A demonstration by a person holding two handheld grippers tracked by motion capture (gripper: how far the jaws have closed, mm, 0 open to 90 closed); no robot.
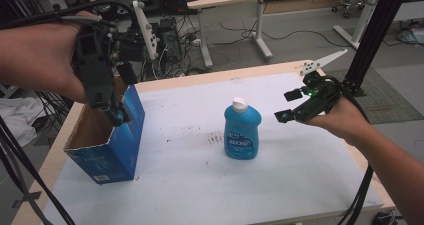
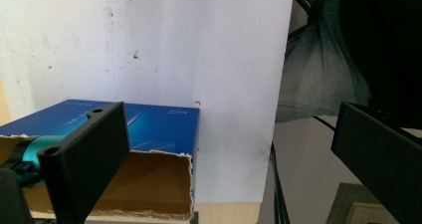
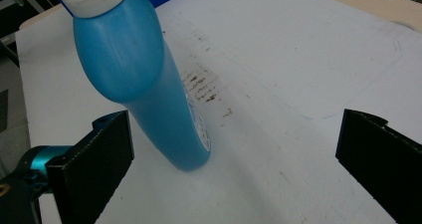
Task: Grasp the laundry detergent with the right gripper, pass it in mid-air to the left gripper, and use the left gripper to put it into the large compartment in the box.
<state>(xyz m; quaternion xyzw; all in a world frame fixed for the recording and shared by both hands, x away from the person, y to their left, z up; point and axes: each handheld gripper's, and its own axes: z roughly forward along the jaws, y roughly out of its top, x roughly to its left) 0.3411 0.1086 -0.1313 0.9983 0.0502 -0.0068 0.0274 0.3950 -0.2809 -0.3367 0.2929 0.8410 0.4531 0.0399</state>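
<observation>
Standing on white table cover, blue bottle, cluttered lab floor

The blue bottle's label print is too blurred to read.

Left gripper fingers spread wide, above open blue box, white table beyond

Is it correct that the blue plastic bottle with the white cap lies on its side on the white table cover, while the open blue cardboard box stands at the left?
Not quite. The blue plastic bottle with the white cap stands upright on the white table cover, as the high view shows. The open blue cardboard box does stand at the left.
</observation>
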